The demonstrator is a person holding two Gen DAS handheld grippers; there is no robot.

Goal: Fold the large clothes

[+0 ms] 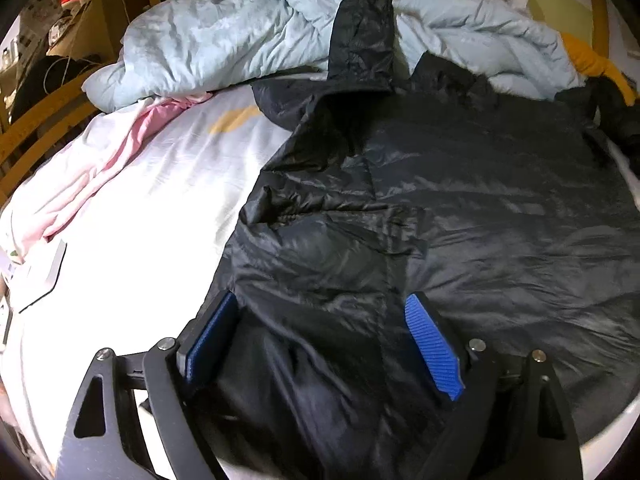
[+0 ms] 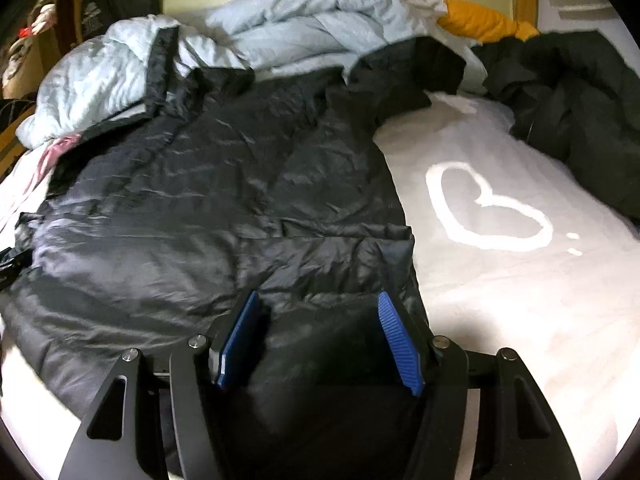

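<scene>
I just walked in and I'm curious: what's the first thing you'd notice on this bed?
A big shiny black jacket spread flat across the white bed sheet grabs the eye first. Behind it, near the headboard, lies a crumpled pale blue duvet. In the right wrist view, a white heart outline shows on the sheet, right of the jacket.

Crumpled pale blue duvet (image 1: 224, 44) at twelve o'clock; pink cloth (image 1: 120, 148) at nine; mustard pillow (image 2: 480, 20) at one; white bedsheet (image 2: 520, 280).
</scene>
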